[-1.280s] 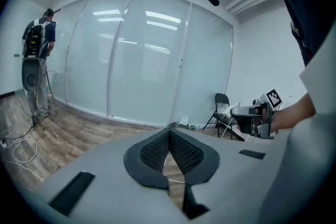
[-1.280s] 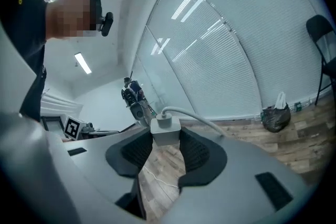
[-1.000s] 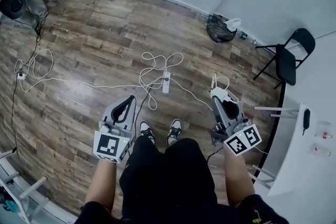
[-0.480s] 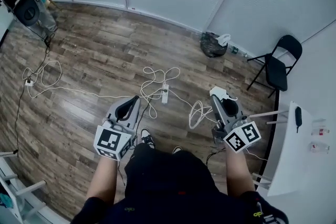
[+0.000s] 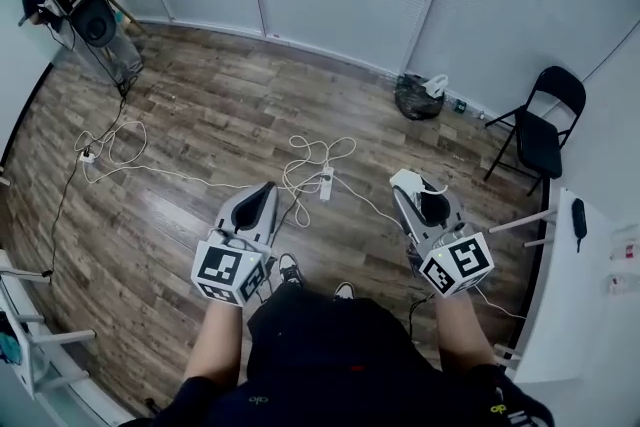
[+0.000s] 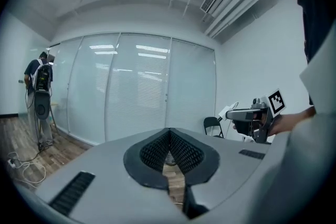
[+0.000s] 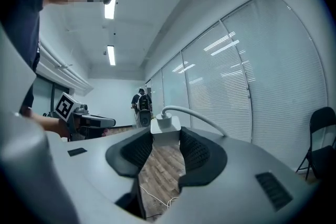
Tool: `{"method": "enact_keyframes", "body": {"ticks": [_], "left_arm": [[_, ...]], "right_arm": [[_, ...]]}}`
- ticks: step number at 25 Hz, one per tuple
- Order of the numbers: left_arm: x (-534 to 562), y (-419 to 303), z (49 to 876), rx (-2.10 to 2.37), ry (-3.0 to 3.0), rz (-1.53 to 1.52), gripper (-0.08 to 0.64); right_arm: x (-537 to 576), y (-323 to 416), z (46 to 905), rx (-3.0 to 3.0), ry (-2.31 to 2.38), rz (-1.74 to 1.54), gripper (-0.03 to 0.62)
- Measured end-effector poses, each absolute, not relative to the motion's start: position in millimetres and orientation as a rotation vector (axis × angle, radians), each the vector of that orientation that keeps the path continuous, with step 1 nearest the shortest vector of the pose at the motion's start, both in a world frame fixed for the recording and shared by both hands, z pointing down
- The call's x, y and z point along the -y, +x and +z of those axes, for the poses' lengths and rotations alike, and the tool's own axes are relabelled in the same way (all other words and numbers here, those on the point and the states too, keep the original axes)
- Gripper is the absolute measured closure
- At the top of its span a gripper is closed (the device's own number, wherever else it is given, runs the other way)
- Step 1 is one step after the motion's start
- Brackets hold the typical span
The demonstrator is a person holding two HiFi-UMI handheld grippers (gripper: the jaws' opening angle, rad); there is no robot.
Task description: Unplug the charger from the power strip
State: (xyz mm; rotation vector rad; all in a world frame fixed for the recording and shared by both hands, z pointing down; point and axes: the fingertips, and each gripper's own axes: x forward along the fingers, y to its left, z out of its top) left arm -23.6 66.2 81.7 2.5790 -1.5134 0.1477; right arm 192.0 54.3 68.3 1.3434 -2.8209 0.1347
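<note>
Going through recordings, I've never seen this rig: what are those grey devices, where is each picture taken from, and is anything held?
A standing person holds a hand-worked gripper in each hand. The head view looks down from their head; the two gripper views ride on the grippers, looking along their tongs. The right tongs clamp a white charger with its cable. The left tongs are closed, empty. The power strip lies on the wooden floor ahead of the feet, among loose cables.
</note>
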Motion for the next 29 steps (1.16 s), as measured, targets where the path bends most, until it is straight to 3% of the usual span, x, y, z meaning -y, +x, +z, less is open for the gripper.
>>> {"method": "enact_keyframes", "body": {"ticks": [29], "left_arm": [[-73.8,-80.6,34.7,1.501,2.689,0.082,0.540]], "right_arm": [[-71.9,122.3,34.1,2.800,1.398,-0.086,0.422]]}}
